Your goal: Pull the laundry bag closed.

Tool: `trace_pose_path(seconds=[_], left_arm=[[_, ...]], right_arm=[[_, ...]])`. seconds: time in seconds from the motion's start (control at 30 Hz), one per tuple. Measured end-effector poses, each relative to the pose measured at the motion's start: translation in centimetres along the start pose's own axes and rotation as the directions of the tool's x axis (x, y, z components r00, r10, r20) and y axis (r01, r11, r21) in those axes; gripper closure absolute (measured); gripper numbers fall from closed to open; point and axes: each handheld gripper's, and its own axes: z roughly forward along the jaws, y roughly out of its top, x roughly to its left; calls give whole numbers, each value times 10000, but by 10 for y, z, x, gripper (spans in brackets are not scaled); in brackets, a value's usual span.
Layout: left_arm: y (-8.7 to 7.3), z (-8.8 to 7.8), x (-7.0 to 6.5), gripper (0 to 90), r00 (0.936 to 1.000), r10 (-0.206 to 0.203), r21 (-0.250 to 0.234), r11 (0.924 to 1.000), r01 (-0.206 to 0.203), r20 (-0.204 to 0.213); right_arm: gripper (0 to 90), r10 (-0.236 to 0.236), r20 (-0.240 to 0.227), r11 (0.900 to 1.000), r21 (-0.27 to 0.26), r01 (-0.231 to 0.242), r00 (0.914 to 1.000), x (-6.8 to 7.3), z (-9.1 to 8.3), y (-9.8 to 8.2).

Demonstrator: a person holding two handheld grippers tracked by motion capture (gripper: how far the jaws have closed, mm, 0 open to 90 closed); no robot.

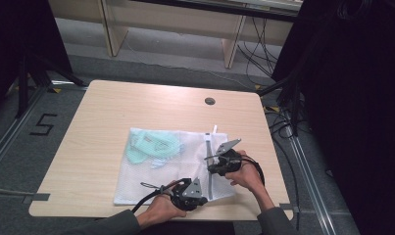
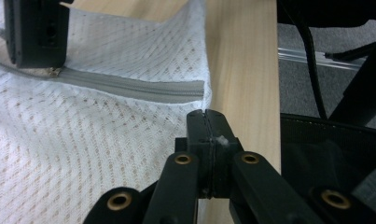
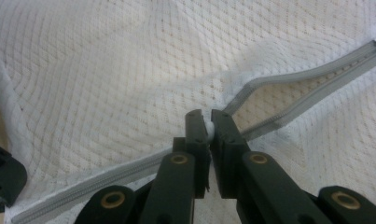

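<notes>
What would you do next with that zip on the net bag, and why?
Probably slide the right gripper along the grey zipper away from the left gripper. Its jaws pinch a small white piece at the zipper where closed track meets a gaping stretch, while the left pins the mesh laundry bag's corner by the table edge.

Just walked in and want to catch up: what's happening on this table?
A person is working the grey zipper of a white mesh laundry bag on the wooden table. The left gripper is shut on the bag's corner near the zipper's end. The right gripper is shut at the slider; beyond it the zipper gapes. A mint-green garment lies inside.
</notes>
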Motion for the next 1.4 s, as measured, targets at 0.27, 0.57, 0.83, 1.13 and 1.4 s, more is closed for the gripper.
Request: trace_pose_path(seconds=[0.27, 0.57, 0.83, 1.13, 1.4], left_arm=[[-2, -1, 5, 896, 9999, -95, 241, 9997, 92, 141], [0, -2, 5, 897, 9993, -236, 238, 9995, 229, 306], [1, -3, 1, 897, 9985, -368, 94, 9993, 365, 394], [1, -2, -1, 897, 9979, -361, 190, 9992, 351, 539], [3, -4, -1, 897, 9974, -460, 78, 9989, 456, 554]], right_arm=[[866, -603, -87, 9973, 418, 606, 9981, -4, -6, -5], [866, -999, -110, 9937, 500, 1003, 9949, -3, -4, -4], [867, -899, -12, 9957, 207, 899, 9960, -7, -2, -2], [867, -736, 369, 9973, 34, 735, 9966, -12, -4, 3], [867, -846, 830, 9963, -45, 852, 9930, -23, -1, 6]])
